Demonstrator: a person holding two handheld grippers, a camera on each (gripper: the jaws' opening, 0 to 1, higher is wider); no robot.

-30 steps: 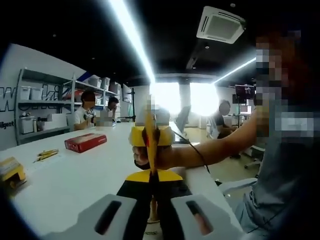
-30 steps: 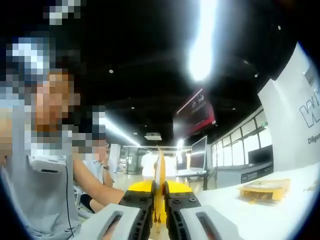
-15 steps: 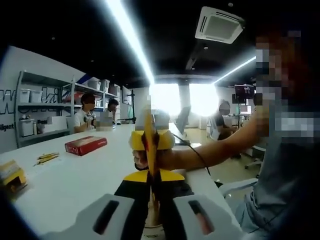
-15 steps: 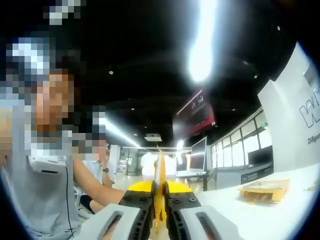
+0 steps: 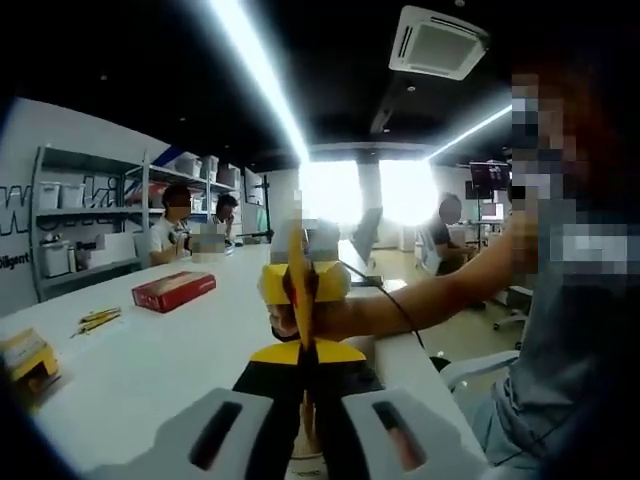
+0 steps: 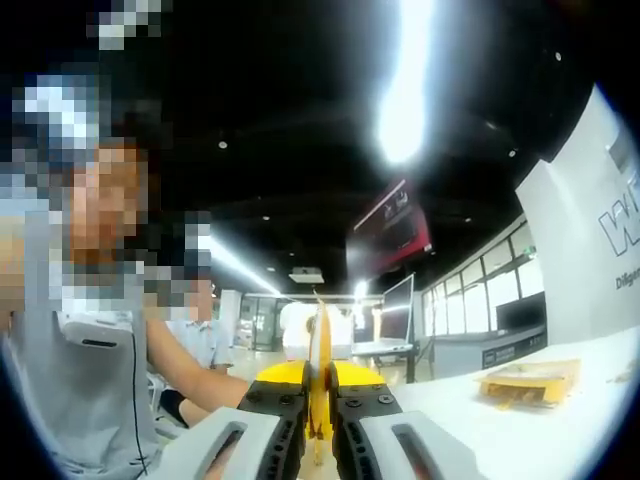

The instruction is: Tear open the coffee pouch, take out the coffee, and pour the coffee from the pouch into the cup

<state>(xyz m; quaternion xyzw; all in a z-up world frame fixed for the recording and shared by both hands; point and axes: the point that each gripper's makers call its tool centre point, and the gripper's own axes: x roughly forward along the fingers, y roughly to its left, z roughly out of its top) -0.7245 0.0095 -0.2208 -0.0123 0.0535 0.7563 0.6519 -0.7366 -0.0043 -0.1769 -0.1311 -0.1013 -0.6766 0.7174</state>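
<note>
In the left gripper view, a small yellow box (image 5: pixel 27 355) is seen at the left edge of the white desk (image 5: pixel 150 370). Beyond it some yellow sticks (image 5: pixel 97 319) lie on the desk, and further along a red box (image 5: pixel 172 289) is set flat. Grey shelves (image 5: pixel 90 225) holding white bins stand against the wall behind that side, and two seated people (image 5: pixel 195 222) are seen at the far end of the desk. At the middle of the view the left claw (image 5: pixel 305 425) is pressed together on the lower edge of the yellow coffee pouch (image 5: pixel 300 290), which is held upright and edge-on above the near edge of the desk. The other claw, black and yellow, is seen gripping the same pouch from the far side, with the person's forearm (image 5: pixel 430 295) reaching in from the right.

In the right gripper view, the person's grey shirt (image 6: pixel 80 400) is seen at the left. At the bottom middle the right claw (image 6: pixel 318 425) is pressed together on the pouch (image 6: pixel 320 360), again seen edge-on between the jaws. At the right, a flat yellow packet (image 6: pixel 530 380) lies on the desk (image 6: pixel 560 420).
</note>
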